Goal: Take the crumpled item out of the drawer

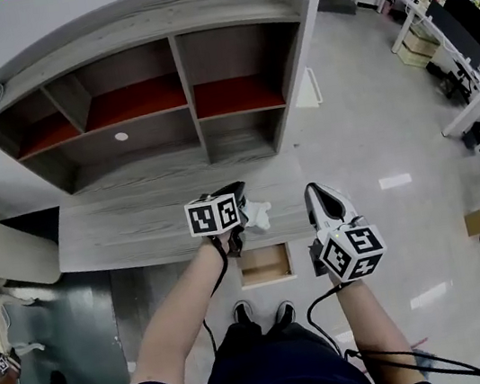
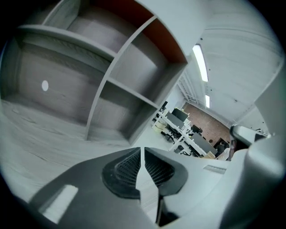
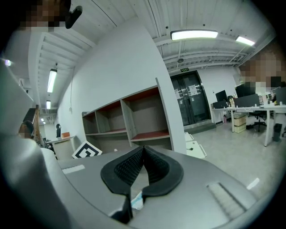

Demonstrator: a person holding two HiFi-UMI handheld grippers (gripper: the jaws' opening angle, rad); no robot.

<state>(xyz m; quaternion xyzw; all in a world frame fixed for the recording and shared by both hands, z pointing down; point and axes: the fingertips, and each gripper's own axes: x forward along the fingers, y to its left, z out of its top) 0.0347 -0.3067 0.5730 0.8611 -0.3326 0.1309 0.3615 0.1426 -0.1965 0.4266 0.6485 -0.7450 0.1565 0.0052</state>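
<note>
Left claw is pinched tight on the white crumpled item, held above the near edge of the surface, just beyond the open drawer. Right claw, jaws closed on nothing, hovers just right of it.

grey desk, open drawer, shelf unit atop

Shelf unit grey woodgrain, red boards; crumpled item white.

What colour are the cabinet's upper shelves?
Red; the shelves show best in the head view.
</note>
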